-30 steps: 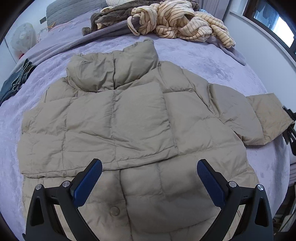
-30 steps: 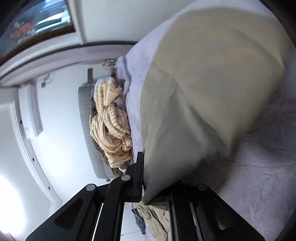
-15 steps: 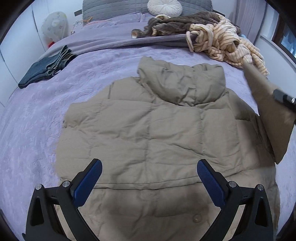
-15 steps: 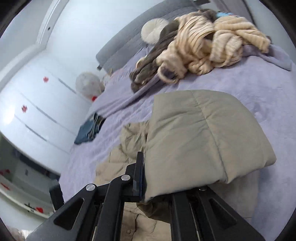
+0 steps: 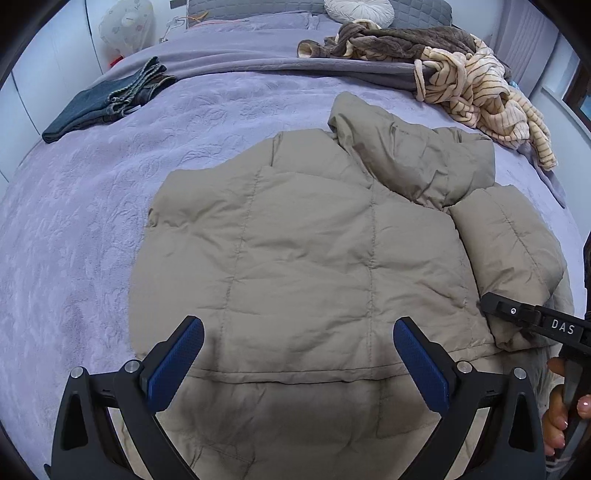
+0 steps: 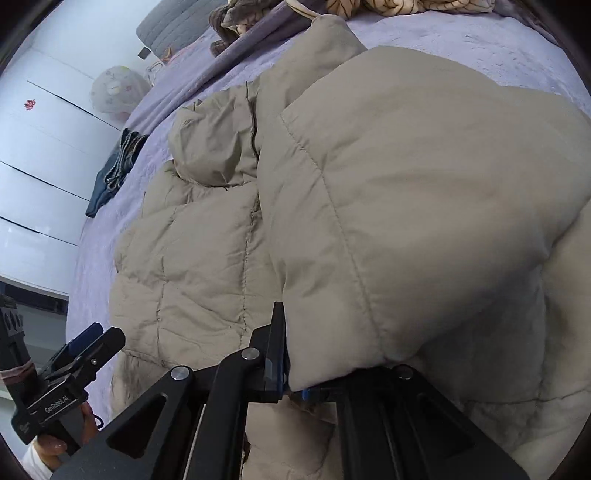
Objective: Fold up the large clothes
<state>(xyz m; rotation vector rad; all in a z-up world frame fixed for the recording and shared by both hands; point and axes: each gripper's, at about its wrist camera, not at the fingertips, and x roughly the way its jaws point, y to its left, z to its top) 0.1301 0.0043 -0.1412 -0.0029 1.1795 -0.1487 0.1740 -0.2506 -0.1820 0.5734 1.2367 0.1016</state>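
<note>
A beige puffer jacket (image 5: 314, 258) lies spread on the purple bedcover (image 5: 74, 221), collar toward the headboard. Its right sleeve (image 5: 509, 251) is folded in over the body. My right gripper (image 6: 314, 354) holds the cuff of that sleeve (image 6: 406, 203) between its jaws, which are opening; the fabric still fills the gap and hides the right finger. In the left wrist view the right gripper (image 5: 524, 317) rests low on the sleeve at the right edge. My left gripper (image 5: 297, 326) hovers open above the jacket's hem, its blue pads wide apart with nothing between them.
Folded jeans (image 5: 107, 103) lie at the far left of the bed. A striped cream garment (image 5: 480, 88) and a brown one (image 5: 388, 37) are heaped near the headboard with a round pillow (image 5: 356, 9). White wardrobe doors (image 6: 37, 147) stand beyond. A hand (image 5: 561, 417) grips the right handle.
The right gripper swung the sleeve from out at the jacket's right side up and over onto the jacket body. The left gripper drifted sideways above the hem and stayed open.
</note>
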